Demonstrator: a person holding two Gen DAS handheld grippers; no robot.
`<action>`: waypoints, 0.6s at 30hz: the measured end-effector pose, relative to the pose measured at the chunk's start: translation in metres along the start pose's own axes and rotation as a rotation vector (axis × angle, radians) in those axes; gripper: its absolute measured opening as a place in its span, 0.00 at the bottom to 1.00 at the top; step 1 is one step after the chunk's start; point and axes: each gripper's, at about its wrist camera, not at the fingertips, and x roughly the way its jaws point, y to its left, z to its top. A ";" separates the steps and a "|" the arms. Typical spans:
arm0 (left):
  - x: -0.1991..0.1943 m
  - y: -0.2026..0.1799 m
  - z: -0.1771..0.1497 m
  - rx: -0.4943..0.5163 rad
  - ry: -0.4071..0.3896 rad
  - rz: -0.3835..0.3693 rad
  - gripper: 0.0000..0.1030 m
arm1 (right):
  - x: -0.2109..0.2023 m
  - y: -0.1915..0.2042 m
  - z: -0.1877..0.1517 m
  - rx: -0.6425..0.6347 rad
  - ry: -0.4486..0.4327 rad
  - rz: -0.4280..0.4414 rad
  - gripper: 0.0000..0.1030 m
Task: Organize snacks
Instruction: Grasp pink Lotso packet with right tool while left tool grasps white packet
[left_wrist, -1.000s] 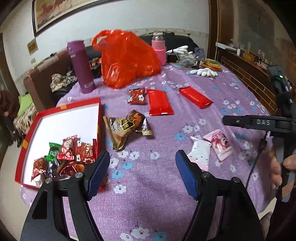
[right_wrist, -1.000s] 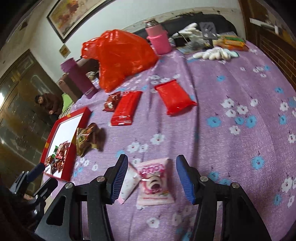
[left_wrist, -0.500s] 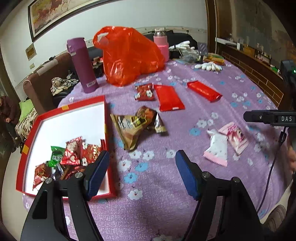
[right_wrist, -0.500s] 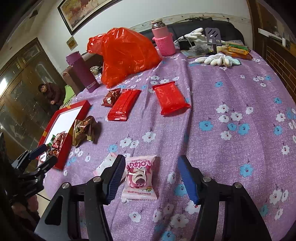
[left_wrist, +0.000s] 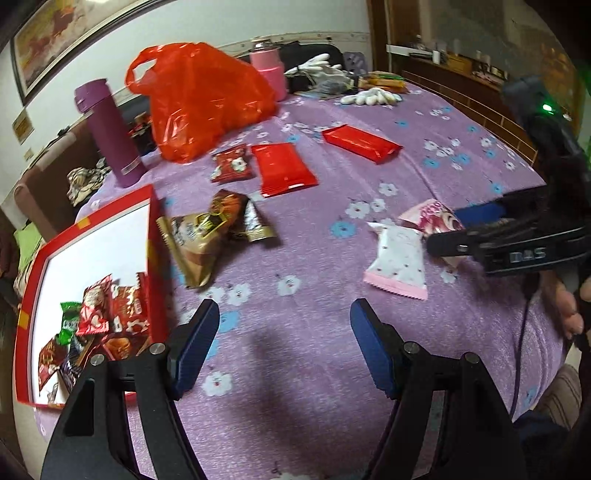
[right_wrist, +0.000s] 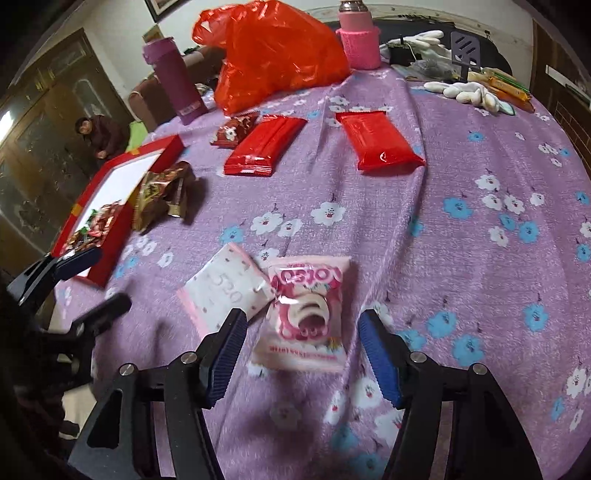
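My right hand-held gripper (right_wrist: 302, 352) hangs released over the desk (right_wrist: 461, 258), its jaws spread either side of the pink bear snack packet (right_wrist: 304, 314), whose lower part lies between the blue pads without touching them. A white-and-pink packet (right_wrist: 225, 288) lies against that packet at its 9 o'clock. My left hand-held gripper (left_wrist: 284, 347) is also released, holding nothing, above bare purple cloth. At its 10 o'clock I see the red box (left_wrist: 155, 229) with small wrapped snacks (left_wrist: 99, 317) piled in its near corner. A brown-and-gold packet (left_wrist: 207, 236) leans on the box's right wall. Two red packets (right_wrist: 376, 140) lie flat toward 12 o'clock, before the orange bag (right_wrist: 273, 48).
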 end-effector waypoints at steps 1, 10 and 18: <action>0.000 -0.002 0.001 0.005 0.002 -0.006 0.71 | 0.001 0.003 0.001 -0.012 -0.005 -0.018 0.65; 0.000 -0.024 0.018 0.097 0.003 -0.037 0.71 | -0.003 -0.004 -0.001 -0.036 -0.019 -0.045 0.37; 0.012 -0.053 0.038 0.204 0.004 -0.121 0.71 | -0.047 -0.065 -0.003 0.203 -0.178 0.323 0.37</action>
